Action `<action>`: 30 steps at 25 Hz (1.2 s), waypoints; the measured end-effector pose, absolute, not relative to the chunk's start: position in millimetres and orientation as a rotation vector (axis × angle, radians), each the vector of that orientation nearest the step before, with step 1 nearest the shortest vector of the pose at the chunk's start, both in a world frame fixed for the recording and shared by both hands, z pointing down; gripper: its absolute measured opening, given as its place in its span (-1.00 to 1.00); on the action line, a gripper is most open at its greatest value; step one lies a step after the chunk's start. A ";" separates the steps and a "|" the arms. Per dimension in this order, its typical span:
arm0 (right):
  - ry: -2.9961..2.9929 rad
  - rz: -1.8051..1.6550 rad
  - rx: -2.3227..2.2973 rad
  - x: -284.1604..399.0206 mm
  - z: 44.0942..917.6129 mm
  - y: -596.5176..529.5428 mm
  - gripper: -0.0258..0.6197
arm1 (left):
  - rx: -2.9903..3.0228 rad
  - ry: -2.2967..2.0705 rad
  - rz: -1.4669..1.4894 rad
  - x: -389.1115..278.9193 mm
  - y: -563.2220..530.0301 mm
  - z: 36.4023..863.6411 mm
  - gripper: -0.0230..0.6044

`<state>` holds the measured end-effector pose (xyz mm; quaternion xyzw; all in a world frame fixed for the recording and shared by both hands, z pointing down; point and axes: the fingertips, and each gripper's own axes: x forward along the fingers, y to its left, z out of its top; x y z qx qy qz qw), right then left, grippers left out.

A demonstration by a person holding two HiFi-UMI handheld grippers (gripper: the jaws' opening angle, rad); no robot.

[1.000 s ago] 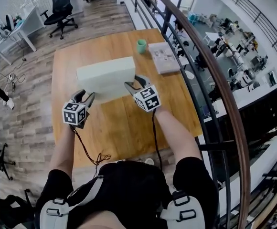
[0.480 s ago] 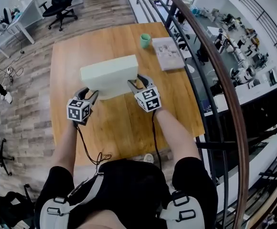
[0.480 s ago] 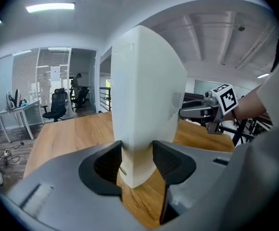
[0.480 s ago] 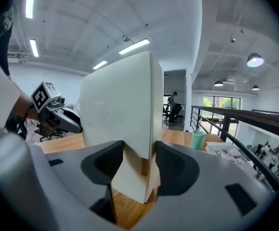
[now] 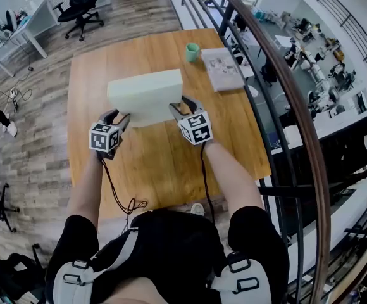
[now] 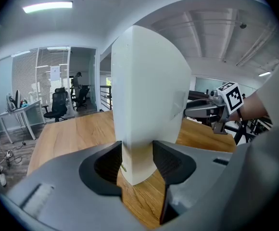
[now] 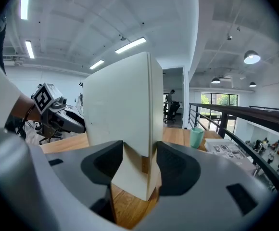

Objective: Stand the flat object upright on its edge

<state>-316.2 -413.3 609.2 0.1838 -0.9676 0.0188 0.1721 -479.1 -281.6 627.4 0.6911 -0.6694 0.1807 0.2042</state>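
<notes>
A flat pale box (image 5: 144, 94) stands upright on its long edge over the wooden table (image 5: 152, 170), held at both ends. My left gripper (image 5: 117, 116) is shut on its left end. In the left gripper view both pads press the box (image 6: 146, 90) near its lower corner, at the left gripper (image 6: 136, 160). My right gripper (image 5: 178, 105) grips the right end. In the right gripper view its pads sit against both faces of the box (image 7: 122, 105), at the right gripper (image 7: 139, 160). I cannot tell whether the bottom edge touches the wood.
A green cup (image 5: 192, 52) and a printed booklet (image 5: 221, 69) lie at the table's far right. A dark railing (image 5: 278, 87) runs along the table's right side. An office chair (image 5: 79, 8) stands on the floor beyond the far left corner.
Both grippers and the box have shifted slightly farther from the person. The hold on each end looks the same.
</notes>
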 end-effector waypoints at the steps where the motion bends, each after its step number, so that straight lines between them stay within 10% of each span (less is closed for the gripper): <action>1: -2.747 0.065 0.524 -315.5 610.2 -412.2 -0.25 | 1.916 -1.877 0.498 -479.8 -280.6 627.2 -0.29; 10: -2.859 0.102 0.664 -283.7 563.4 -402.0 -0.25 | 1.860 -2.083 0.384 -478.7 -255.4 590.4 -0.29; 14: -2.945 0.004 0.760 -258.8 517.1 -385.8 -0.83 | 1.782 -2.333 0.256 -477.8 -227.9 541.7 -0.89; 30: -3.098 -0.089 0.922 -174.9 427.4 -311.9 -0.91 | 1.701 -2.522 0.046 -388.1 -142.2 460.0 -0.91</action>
